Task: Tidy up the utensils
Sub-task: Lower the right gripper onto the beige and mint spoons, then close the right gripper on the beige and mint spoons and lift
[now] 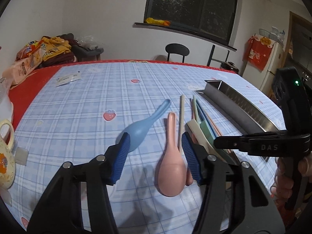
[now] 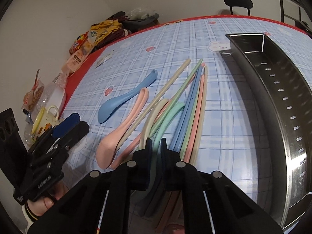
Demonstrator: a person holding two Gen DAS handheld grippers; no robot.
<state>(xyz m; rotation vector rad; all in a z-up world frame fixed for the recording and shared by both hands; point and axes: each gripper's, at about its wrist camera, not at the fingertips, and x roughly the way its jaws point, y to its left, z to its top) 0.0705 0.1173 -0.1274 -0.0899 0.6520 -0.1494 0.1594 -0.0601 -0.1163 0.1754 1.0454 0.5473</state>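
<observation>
Dim indoor light, fisheye-warped edges

Room beyond the grippers: white walls, dark night window above a black sill ahead, round-backed black chair behind the blue-plaid tablecloth, white refrigerator far right.

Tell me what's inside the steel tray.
The steel tray looks empty: bare metal floor and a row of slots along its wall. Its near end is cut off by the picture's edge, so that part is unseen.
</observation>
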